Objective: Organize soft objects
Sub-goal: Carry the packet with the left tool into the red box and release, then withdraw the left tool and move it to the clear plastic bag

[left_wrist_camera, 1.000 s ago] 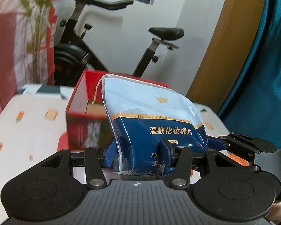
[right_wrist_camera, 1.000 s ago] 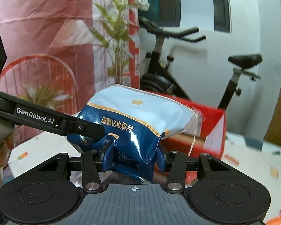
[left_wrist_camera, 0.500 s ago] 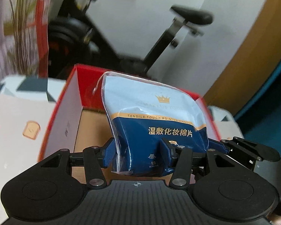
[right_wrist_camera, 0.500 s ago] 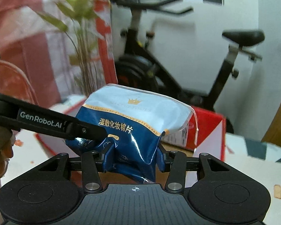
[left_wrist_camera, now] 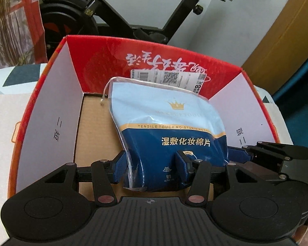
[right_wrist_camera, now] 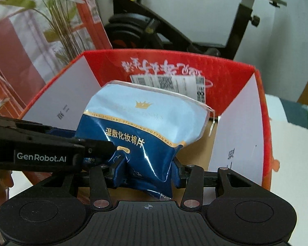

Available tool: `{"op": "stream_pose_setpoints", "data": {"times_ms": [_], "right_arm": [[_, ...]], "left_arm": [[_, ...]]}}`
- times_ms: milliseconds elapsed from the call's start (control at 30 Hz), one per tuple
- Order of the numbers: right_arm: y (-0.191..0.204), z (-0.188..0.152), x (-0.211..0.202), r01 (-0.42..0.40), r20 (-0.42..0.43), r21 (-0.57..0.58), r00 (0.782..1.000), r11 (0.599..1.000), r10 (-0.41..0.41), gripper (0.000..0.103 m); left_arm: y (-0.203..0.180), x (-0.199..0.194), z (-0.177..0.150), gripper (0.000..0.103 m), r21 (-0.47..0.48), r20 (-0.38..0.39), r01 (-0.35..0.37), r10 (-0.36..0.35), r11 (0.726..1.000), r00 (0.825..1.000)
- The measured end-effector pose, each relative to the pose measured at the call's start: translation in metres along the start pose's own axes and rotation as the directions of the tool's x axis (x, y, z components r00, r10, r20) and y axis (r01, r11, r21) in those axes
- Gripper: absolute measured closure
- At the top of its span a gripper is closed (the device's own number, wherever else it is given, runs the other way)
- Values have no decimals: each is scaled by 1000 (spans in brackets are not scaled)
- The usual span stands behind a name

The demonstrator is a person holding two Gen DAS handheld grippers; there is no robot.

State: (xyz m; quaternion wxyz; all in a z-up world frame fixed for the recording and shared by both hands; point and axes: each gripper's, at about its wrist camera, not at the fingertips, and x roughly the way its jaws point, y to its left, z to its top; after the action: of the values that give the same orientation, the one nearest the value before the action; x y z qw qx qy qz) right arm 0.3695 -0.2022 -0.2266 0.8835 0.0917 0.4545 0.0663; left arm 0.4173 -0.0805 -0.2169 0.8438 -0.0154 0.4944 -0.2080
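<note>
Gripping from the left, the left gripper pinches the lower blue part of the cotton-pad pouch; from the right, the right gripper squeezes the same crumpled lower end. Both pairs of jaws are pressed into the soft bag, which hangs above the brown floor of the open red box, near its middle, its pale top toward the far wall. One risk: if one side lets go first, the slick film may swing and drape over the right wall rather than land flat. The drawstring could also snag a finger.
</note>
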Motion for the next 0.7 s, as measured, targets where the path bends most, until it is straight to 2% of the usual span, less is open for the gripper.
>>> {"op": "stream_pose_setpoints", "data": {"times_ms": [300,467,600,700], "right_arm": [[-1,2,14,18,-118,58,993,998,-11,63],[-3,2,21,44,-174,75,984,996,-30,63],[-2,2,25,68,-206,82,977,994,-50,63],[-2,-1,23,88,-208,91,976,992,-68,59]], "left_arm": [[1,7,-1,54,5,-46,-34,34,999,998],[2,4,-2,54,19,-34,-44,45,999,998],[2,1,-5,54,46,-22,-78,79,996,997],[4,-2,-6,54,45,-8,-83,83,996,997]]}}
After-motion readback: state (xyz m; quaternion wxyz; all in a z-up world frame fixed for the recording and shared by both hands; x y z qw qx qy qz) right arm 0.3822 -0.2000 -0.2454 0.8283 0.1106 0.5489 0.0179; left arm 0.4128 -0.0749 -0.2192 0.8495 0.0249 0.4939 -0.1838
